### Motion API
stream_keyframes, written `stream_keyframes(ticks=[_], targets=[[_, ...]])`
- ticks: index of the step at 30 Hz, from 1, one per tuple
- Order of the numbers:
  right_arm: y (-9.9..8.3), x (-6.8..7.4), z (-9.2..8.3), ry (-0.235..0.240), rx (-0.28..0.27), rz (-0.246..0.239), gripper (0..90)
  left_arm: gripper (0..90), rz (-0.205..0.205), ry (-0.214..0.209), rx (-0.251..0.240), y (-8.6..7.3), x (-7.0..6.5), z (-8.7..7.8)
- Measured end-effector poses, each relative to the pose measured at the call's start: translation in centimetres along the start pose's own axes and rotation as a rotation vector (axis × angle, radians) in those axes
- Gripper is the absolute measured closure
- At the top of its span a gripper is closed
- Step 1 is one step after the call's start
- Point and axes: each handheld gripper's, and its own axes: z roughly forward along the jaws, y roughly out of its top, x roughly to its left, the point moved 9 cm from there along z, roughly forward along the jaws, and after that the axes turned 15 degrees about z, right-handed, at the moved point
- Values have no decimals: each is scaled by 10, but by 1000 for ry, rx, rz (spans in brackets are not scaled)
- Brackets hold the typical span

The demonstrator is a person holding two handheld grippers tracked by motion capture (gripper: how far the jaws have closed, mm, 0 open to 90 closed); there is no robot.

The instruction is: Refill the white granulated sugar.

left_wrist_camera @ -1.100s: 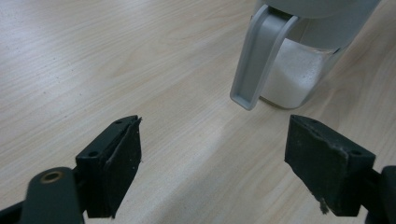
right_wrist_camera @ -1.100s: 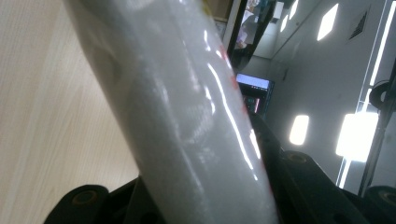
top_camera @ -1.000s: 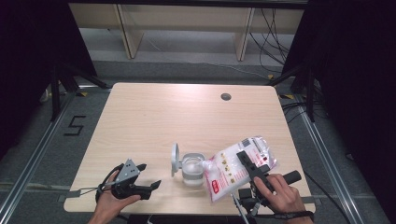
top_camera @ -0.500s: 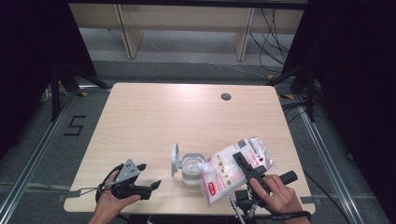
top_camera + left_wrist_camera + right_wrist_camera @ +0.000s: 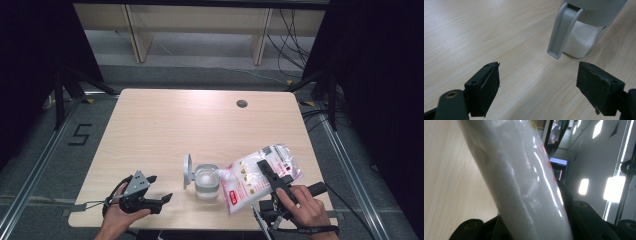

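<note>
A clear jar (image 5: 206, 181) partly filled with white granules stands near the table's front middle, its grey flip lid (image 5: 187, 170) hinged open to the left. My right gripper (image 5: 265, 171) is shut on a plastic bag of white granules (image 5: 244, 184), tilted with its low corner at the jar's rim. In the right gripper view the bag (image 5: 524, 182) sits between the black jaws of my right gripper (image 5: 531, 222). My left gripper (image 5: 160, 189) rests open at the front left, aimed at the jar. Its view looks past the left gripper (image 5: 537, 75) at the jar (image 5: 586, 37) and lid (image 5: 561, 32).
The light wooden table (image 5: 175, 130) has a round cable hole (image 5: 242, 103) at its back right. Metal rails and dark floor run along both sides, with shelving legs and cables behind the far edge.
The bag in my right gripper has shifted slightly left and tipped further toward the jar. The left gripper has stayed where it was.
</note>
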Motion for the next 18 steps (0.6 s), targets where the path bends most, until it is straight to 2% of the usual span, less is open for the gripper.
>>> stream_keyframes(ticks=[1,2,3,4,5,6,7,8,9,10,11,12,13,14,15,16,17,18], targets=[[-2,4,-1,3,11,41,713,183,-4,-2,-4,0,0,0],[-3,5,-3,2,20,44,714,183,-1,-1,-1,0,0,0],[1,4,-2,12,8,13,714,183,0,0,0,0,0,0],[0,8,-3,15,12,45,714,183,4,0,-1,0,0,0],[2,6,-3,19,9,8,714,183,3,0,-1,0,0,0],[6,7,-2,11,-14,8,714,183,10,1,6,0,1,0],[6,9,-2,25,2,15,714,183,13,2,9,-1,1,0],[9,8,0,14,-18,6,715,183,14,2,10,-1,1,0],[9,10,-1,26,1,16,715,183,0,-1,-4,1,0,0],[13,7,1,20,-26,-17,715,183,1,-3,-6,1,-1,1],[11,10,1,20,-12,25,715,183,1,-3,-5,1,-1,1],[12,9,2,19,-14,22,715,183,1,1,-11,1,-1,1],[16,6,4,10,-41,-2,716,183,1,1,-11,1,-1,1],[14,8,4,22,-12,29,716,183,-7,2,-16,1,-1,2],[13,9,4,16,-12,59,716,183,-4,-3,-7,1,-1,1],[13,7,6,15,-20,30,716,183,-5,-2,-8,1,-1,1],[13,6,5,11,-14,37,717,183,-7,3,-15,1,-1,2],[14,3,6,14,-22,-2,716,183,-3,2,-14,1,-1,2]])
